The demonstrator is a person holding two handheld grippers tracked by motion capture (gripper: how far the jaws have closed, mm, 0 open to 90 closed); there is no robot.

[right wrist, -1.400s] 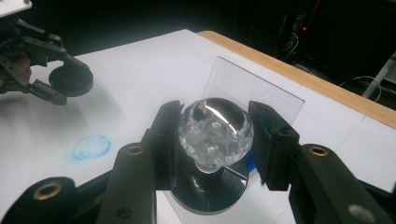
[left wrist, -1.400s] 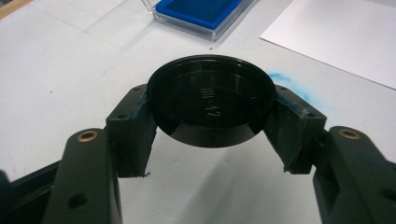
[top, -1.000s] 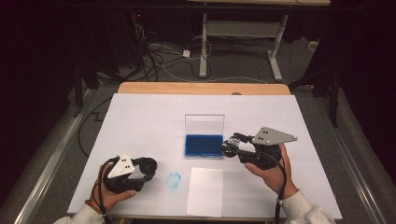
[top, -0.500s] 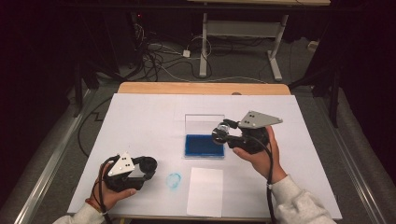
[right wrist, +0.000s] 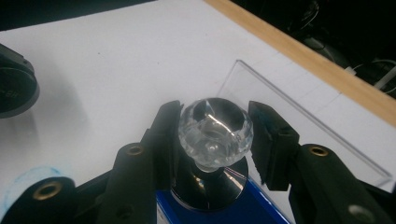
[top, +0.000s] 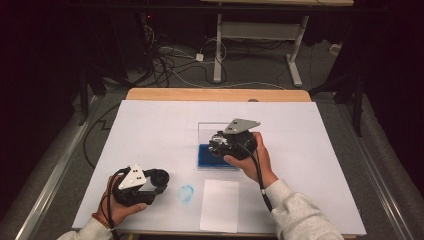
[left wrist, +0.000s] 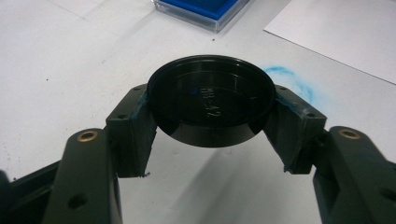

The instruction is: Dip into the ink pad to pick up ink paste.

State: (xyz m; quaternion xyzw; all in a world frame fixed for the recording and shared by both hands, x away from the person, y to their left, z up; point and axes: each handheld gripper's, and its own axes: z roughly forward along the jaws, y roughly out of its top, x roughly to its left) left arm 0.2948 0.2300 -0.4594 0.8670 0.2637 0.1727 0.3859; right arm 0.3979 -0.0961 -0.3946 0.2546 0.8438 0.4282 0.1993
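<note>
Nearest to the person, the left gripper (top: 150,181) is resting low over the white surface (top: 150,130) at the front left, and its jaws are clamping a round black lid (left wrist: 211,99) by its two opposite edges; in the left gripper view the lid is lying flat between the pads, slightly above the surface, with some faint raised writing on its top that is too small to read. Just beside it on the right, a smeared blue stain (top: 186,193) is marking the surface, and next to the stain a white sheet of paper (top: 219,205) is lying flat near the front edge. Further in, at the middle of the surface, a shallow clear box with a blue ink pad (top: 210,157) is sitting, and its transparent cover (right wrist: 299,116) is standing open behind it. The right gripper (top: 220,142) is hovering over this blue pad, and its jaws are gripping the clear faceted knob (right wrist: 215,130) of a stamp; the dark round base (right wrist: 210,186) below the knob is sitting over the blue pad, probably touching it, though the contact itself is hidden. Behind the box, the wooden edge (top: 215,94) of the table is showing, and beyond it cables (top: 165,55) are lying on the floor.
</note>
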